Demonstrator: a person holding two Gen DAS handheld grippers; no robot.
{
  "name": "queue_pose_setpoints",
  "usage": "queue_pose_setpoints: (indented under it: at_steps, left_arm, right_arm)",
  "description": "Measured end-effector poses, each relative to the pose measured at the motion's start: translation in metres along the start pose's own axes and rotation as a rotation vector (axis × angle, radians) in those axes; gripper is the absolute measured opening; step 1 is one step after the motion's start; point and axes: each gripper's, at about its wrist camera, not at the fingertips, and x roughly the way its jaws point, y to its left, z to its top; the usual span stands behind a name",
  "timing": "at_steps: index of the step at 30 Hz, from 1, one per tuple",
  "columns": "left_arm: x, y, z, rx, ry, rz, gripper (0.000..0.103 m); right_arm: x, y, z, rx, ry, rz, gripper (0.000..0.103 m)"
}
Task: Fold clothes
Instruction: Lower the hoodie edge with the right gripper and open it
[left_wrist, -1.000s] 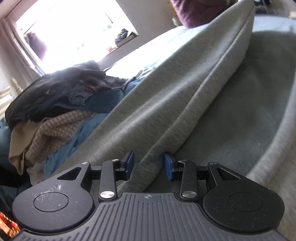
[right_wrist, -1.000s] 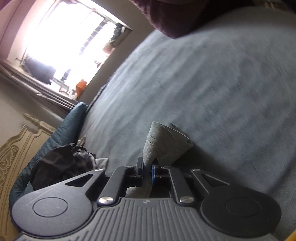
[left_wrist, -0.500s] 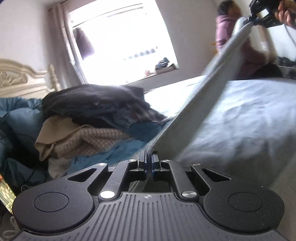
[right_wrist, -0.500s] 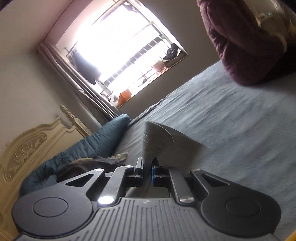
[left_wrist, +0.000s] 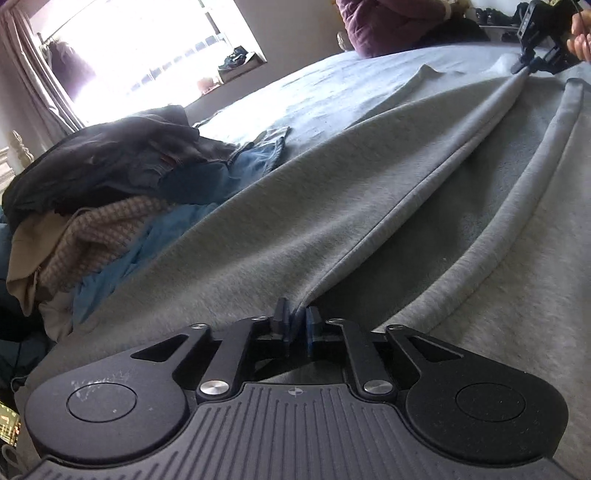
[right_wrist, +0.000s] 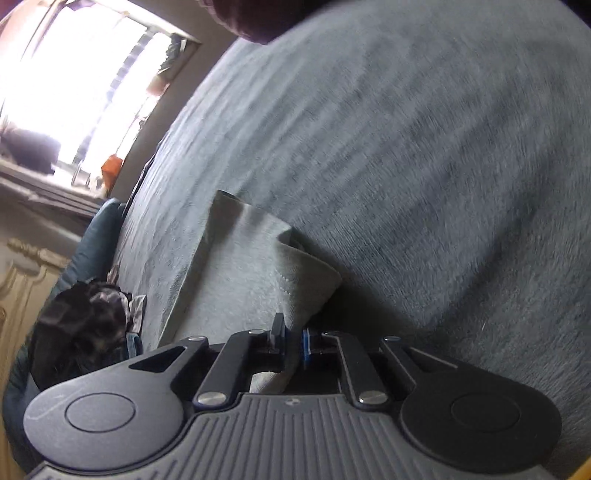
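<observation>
**Both pairs of fingers pinch one grey garment over the bed**

The fingers (left_wrist: 282, 325) of the left gripper (left_wrist: 295, 326) are clenched on a folded edge of the grey garment (left_wrist: 295, 206); its jaws have just eased apart a little, with the cloth between the blue pads. From that pinch the fold runs as a taut ridge toward one o'clock, up to the right gripper (left_wrist: 524, 64), which clamps the far end of the same edge at the top right of the left wrist view; part of a hand (left_wrist: 580, 40) shows just beside it. In the right wrist view the right gripper (right_wrist: 293, 341) nips a stitched corner of the garment, which fans out toward eleven o'clock from the jaws. The rest of the garment lies spread on the blue-grey bed cover (left_wrist: 332, 85). At nine o'clock from the left gripper sits a pile of clothes (left_wrist: 110, 192): dark cloth on top, denim, a beige knit and blue fabric beneath. A bright window (left_wrist: 140, 48) stands at eleven o'clock.
</observation>
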Motion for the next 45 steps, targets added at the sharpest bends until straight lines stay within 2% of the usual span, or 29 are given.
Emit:
queue_pose_setpoints:
  at_steps: [2,3,4,6,9,12,16,18,21,26,29,33,37,39,41,42,43,45]
  left_arm:
    - [0.001,0.000,-0.002,-0.008,0.011,-0.004,0.022]
    - [0.002,0.000,-0.002,-0.016,0.015,-0.004,0.025]
    - [0.001,0.001,-0.002,-0.029,0.018,-0.003,0.027]
    - [-0.001,0.004,0.000,-0.079,0.019,-0.019,0.040]
    - [-0.011,0.011,0.004,-0.190,-0.025,-0.096,0.050]
    - [-0.022,0.015,0.009,-0.292,-0.090,-0.156,0.059]
    - [-0.023,0.013,0.014,-0.385,-0.139,-0.191,0.062]
    - [-0.017,0.013,0.015,-0.422,-0.144,-0.192,0.063]
    - [-0.006,0.017,0.014,-0.473,-0.140,-0.178,0.063]
    - [0.013,0.025,0.005,-0.548,-0.149,-0.221,0.063]
    - [0.024,0.027,-0.001,-0.561,-0.129,-0.211,0.063]
    - [0.034,0.033,-0.011,-0.612,-0.134,-0.258,0.067]
    - [0.038,0.036,-0.015,-0.634,-0.147,-0.292,0.069]
    - [0.037,0.034,-0.014,-0.620,-0.148,-0.286,0.070]
    - [0.035,0.031,-0.008,-0.582,-0.152,-0.273,0.070]
    - [0.034,0.029,-0.005,-0.562,-0.155,-0.267,0.070]
    - [0.033,0.028,-0.002,-0.547,-0.158,-0.254,0.070]
    - [0.035,0.029,0.001,-0.545,-0.169,-0.235,0.070]
  right_arm:
    - [-0.004,0.001,0.003,-0.022,-0.002,-0.038,0.021]
    - [-0.007,0.001,0.003,-0.027,-0.009,-0.059,0.033]
    - [-0.011,0.000,0.005,-0.024,-0.028,-0.076,0.037]
    - [-0.023,-0.004,0.012,-0.008,-0.077,-0.112,0.040]
    - [-0.043,-0.003,0.019,0.019,-0.156,-0.151,0.042]
    - [-0.057,0.016,0.021,-0.020,-0.186,-0.135,0.044]
    - [-0.039,0.063,0.016,-0.174,-0.124,-0.084,0.047]
    - [-0.015,0.095,0.009,-0.268,-0.080,-0.074,0.060]
    - [0.020,0.132,-0.001,-0.362,-0.044,-0.066,0.068]
    - [0.067,0.149,0.027,-0.426,-0.066,-0.209,0.071]
    - [0.094,0.145,0.052,-0.437,-0.047,-0.214,0.072]
    - [0.128,0.144,0.065,-0.479,-0.062,-0.249,0.072]
    - [0.151,0.129,0.068,-0.457,0.001,-0.181,0.072]
    - [0.152,0.127,0.064,-0.491,-0.001,-0.168,0.069]
    - [0.153,0.128,0.061,-0.546,-0.010,-0.191,0.060]
    - [0.152,0.130,0.060,-0.566,-0.015,-0.199,0.051]
    - [0.149,0.132,0.060,-0.572,-0.022,-0.199,0.028]
    - [0.143,0.137,0.060,-0.593,-0.046,-0.198,0.017]
